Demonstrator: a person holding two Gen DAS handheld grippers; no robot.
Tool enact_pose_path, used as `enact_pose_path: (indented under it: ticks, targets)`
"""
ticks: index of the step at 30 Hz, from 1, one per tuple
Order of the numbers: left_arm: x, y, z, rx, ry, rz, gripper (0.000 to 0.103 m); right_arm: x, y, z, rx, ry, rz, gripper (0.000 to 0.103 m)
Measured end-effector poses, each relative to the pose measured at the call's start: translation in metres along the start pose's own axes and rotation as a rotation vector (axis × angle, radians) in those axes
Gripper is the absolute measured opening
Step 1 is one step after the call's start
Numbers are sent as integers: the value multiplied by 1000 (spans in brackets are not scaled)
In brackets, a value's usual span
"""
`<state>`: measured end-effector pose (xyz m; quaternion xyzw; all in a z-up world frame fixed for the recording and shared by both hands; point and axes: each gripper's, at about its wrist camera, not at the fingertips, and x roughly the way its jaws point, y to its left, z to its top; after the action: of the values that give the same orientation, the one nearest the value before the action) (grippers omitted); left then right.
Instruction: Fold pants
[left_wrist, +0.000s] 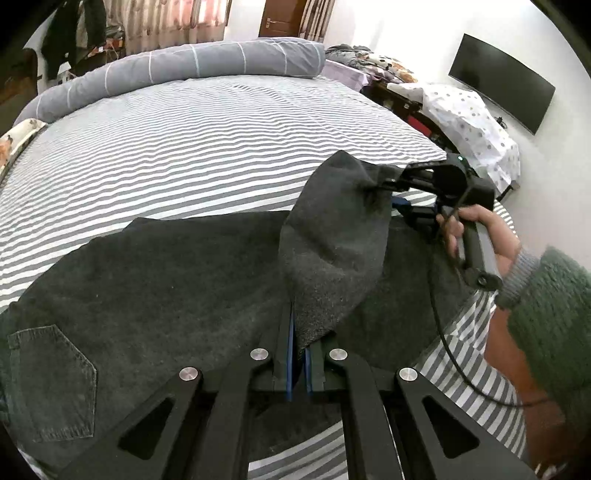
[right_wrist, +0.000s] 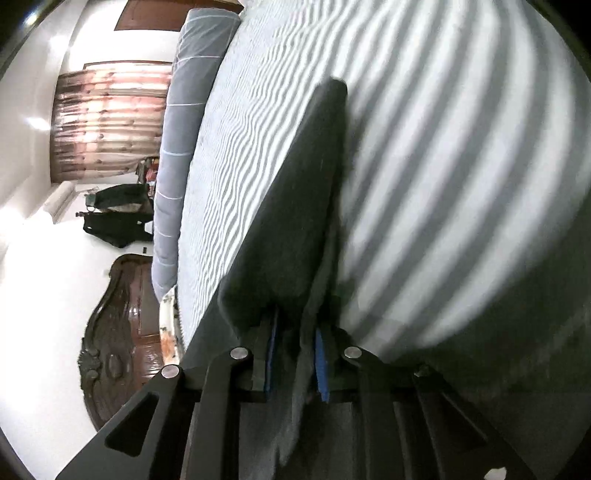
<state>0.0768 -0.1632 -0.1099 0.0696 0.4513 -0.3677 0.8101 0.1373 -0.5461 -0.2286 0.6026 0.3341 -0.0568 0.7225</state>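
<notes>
Pants (left_wrist: 155, 280): dark charcoal, lying flat across the near part of the bed (left_wrist: 207, 147), which carries a grey-and-white striped sheet. A back pocket (left_wrist: 51, 380) shows at the far left of the left wrist view, lying flat with the main body of the garment.

Moving right: left gripper (left_wrist: 299, 354) sits low over the fabric. Its blue-lined fingers (left_wrist: 290, 369) are nearly pressed together, pinching the lower end of a raised flap of the pants; cloth emerges directly from the narrow gap between them. The flap rises from this grip and runs up and to the right, lifted off the rest of the garment.

Further right: right gripper (left_wrist: 384, 182) pinches the upper end of the same flap, the cloth bunched where it meets the tips. A hand (left_wrist: 476, 232) in a green knitted sleeve holds its handle; a black cable hangs below.

Right wrist view (rotated, blurred): right gripper (right_wrist: 295, 354) with blue-padded fingers (right_wrist: 321, 358) set a little apart, a fold of dark fabric (right_wrist: 291, 221) filling the gap and extending forward over the striped sheet. A grey rolled duvet (left_wrist: 177, 62) lies along the far edge of the bed.
</notes>
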Motion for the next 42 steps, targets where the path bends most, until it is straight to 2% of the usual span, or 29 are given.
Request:
enact_pose_path:
  ticks: [3,6,13,15,19,26,32,35,38,40,42]
  targets:
    - [1,-1,1,8,3,8,4,2,9,11,-7,-9,-1,9]
    - [3,-3,3,21,9,18,4,-7,25,13,-54,-28,-23,7]
    - [5,-9,3,40,5,20,4,-54,47,16,-137,-75,-38,7]
    - [6,-13,3,55,12,17,4,-67,48,16,-161,-86,-76,7]
    - [9,-18,-1,90,27,23,4,-88,36,11,-143,-90,-85,10]
    - [16,-23,-6,104,50,36,4,-98,-15,7,4,-110,-71,12]
    - [18,-19,-3,86,54,40,4,-116,-20,18,-18,-170,-82,12]
    - [21,-18,-5,80,58,39,4,-126,-22,26,-47,-184,-98,7]
    - [23,-19,-6,85,65,44,4,-129,-27,28,-36,-177,-106,7]
    - [23,-17,-6,82,66,42,4,-130,-28,25,-44,-187,-135,10]
    - [23,-16,-6,78,67,41,4,-132,-35,22,-14,-182,-162,19]
